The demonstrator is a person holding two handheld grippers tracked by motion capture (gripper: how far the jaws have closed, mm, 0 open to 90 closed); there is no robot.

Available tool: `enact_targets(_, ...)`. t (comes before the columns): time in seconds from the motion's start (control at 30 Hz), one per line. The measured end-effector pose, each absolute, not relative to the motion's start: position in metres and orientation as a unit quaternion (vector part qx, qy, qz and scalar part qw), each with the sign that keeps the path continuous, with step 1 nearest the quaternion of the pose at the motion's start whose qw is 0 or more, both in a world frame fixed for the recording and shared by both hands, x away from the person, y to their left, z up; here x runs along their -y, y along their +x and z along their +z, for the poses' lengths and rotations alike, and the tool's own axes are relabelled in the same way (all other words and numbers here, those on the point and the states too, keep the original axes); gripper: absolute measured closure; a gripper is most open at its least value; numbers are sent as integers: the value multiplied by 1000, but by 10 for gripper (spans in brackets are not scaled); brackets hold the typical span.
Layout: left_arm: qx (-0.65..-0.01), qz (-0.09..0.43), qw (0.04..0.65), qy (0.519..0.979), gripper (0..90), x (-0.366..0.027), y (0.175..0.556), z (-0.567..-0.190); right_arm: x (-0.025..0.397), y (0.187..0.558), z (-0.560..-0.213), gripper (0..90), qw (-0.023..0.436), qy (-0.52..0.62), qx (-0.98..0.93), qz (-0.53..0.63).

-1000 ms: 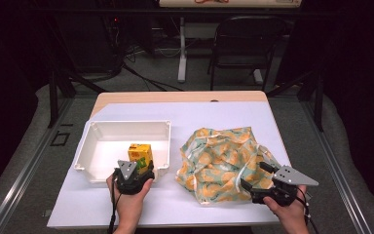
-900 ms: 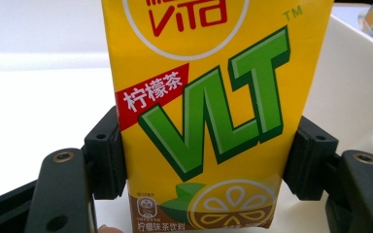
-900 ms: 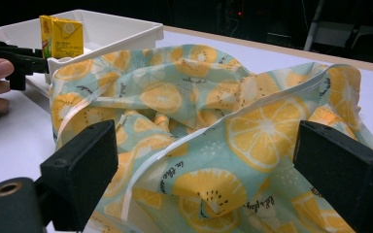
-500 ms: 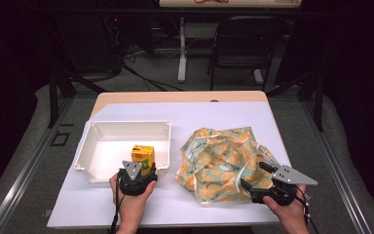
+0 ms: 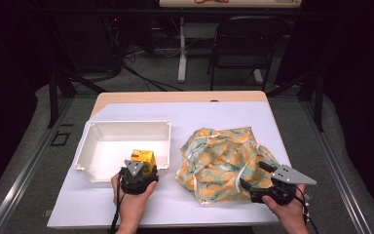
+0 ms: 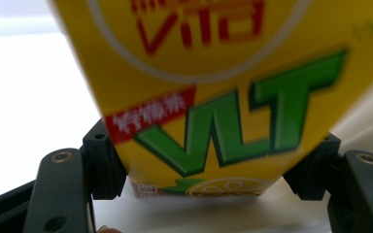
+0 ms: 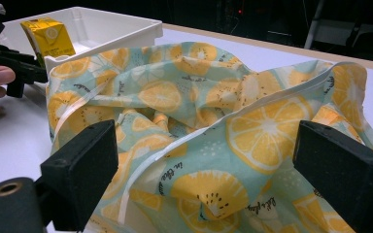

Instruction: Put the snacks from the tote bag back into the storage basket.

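A yellow Vita lemon tea carton (image 5: 142, 158) (image 6: 213, 97) is upright at the front right corner of the white plastic bin (image 5: 126, 124). My left gripper (image 5: 142, 166) (image 6: 213, 165) is shut on the carton's lower part, one jaw pressing on each side. A crumpled cloth bag with an orange-slice print (image 5: 219, 161) (image 7: 184, 97) lies on the table right of the bin. My right gripper (image 5: 253, 175) (image 7: 213, 160) stands open at the bag's near right edge, with bag fabric between its jaws. In the right gripper view the carton (image 7: 48, 36) and the bin (image 7: 126, 24) appear at the upper left.
The white table top (image 5: 175, 105) has bare room behind the bin and bag and along the front edge. A dark folding chair (image 5: 246, 44) and cables stand on the floor beyond the table. The surroundings are dark.
My left gripper has drifted slightly right and toward the person with the carton still in it. The right gripper and the bag have stayed put.
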State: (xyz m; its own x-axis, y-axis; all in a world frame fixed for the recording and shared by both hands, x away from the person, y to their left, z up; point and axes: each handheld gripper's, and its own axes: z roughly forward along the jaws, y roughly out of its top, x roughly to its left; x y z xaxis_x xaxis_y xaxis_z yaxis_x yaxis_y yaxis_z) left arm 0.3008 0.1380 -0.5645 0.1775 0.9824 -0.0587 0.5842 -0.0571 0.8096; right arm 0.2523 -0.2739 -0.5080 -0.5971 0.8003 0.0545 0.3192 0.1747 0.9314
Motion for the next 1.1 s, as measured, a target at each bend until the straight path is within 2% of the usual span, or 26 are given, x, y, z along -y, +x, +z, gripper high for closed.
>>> enact_targets(0.3,-581,277,362,675,305,-137,306,-564,272,253,-508,88,233,381,-733,513)
enact_targets(0.47,-575,263,379,676,257,-141,305,-563,273,253,-508,88,235,382,-731,514)
enact_targets(0.67,-562,224,404,686,229,-156,295,-545,275,253,-508,88,235,385,-728,515)
enact_targets(0.87,-555,190,392,709,243,-165,279,-538,274,254,-508,87,235,386,-730,514)
enact_targets(0.9,-558,183,387,711,262,-168,275,-538,274,254,-508,88,235,386,-730,513)
enact_targets(0.97,-559,178,385,712,434,-172,270,-539,274,254,-509,87,235,386,-730,514)
enact_targets(1.0,-563,179,387,708,434,-174,266,-539,274,254,-509,87,235,386,-730,514)
enact_targets(1.07,-564,179,399,700,642,-177,263,-539,274,255,-509,88,235,386,-730,513)
enact_targets(1.1,-561,174,401,703,698,-178,264,-539,274,255,-509,88,236,387,-729,513)
